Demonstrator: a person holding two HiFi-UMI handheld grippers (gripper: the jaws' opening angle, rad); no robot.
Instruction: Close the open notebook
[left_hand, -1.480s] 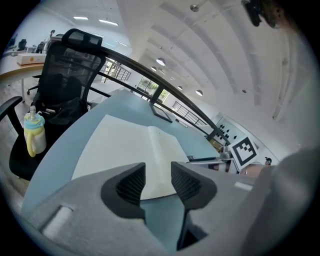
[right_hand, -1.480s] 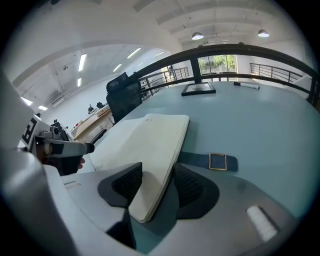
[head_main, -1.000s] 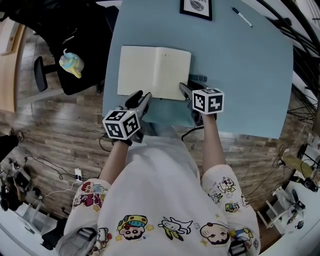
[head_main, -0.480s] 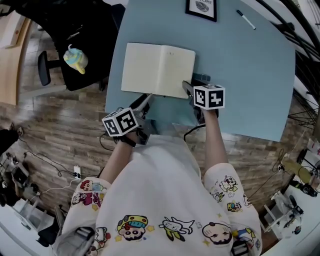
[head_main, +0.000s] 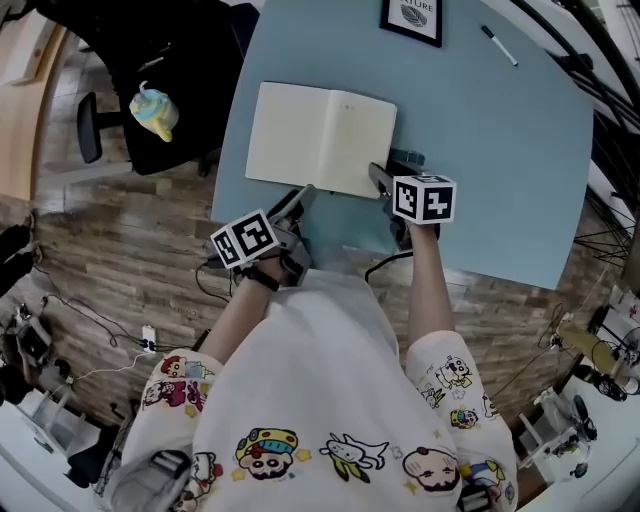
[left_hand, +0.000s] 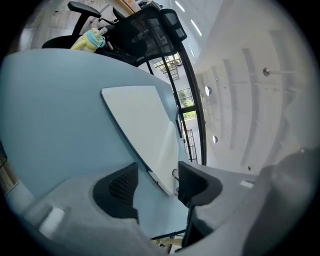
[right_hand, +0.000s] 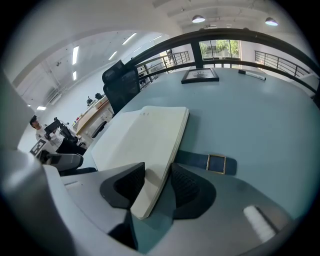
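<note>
An open notebook (head_main: 320, 137) with cream pages lies flat on the blue table (head_main: 500, 150). My right gripper (head_main: 380, 180) stands at its near right corner. In the right gripper view the notebook's (right_hand: 145, 140) right edge runs between the jaws of the right gripper (right_hand: 157, 187), one pad over the page and one outside the edge, without a clear squeeze. My left gripper (head_main: 300, 198) is at the table's near edge, just short of the notebook's near side. Its jaws (left_hand: 157, 187) are opening, with nothing between them; the notebook (left_hand: 145, 130) lies beyond.
A blue strap with a square buckle (right_hand: 207, 162) lies right of the notebook. A framed picture (head_main: 412, 15) and a pen (head_main: 498, 45) are at the table's far side. A black chair (head_main: 150, 90) holding a plush toy (head_main: 155, 112) stands to the left.
My left gripper has rolled, its marker cube now tilted, and shifted slightly toward the notebook's near edge. The right gripper has kept its place at the corner.
</note>
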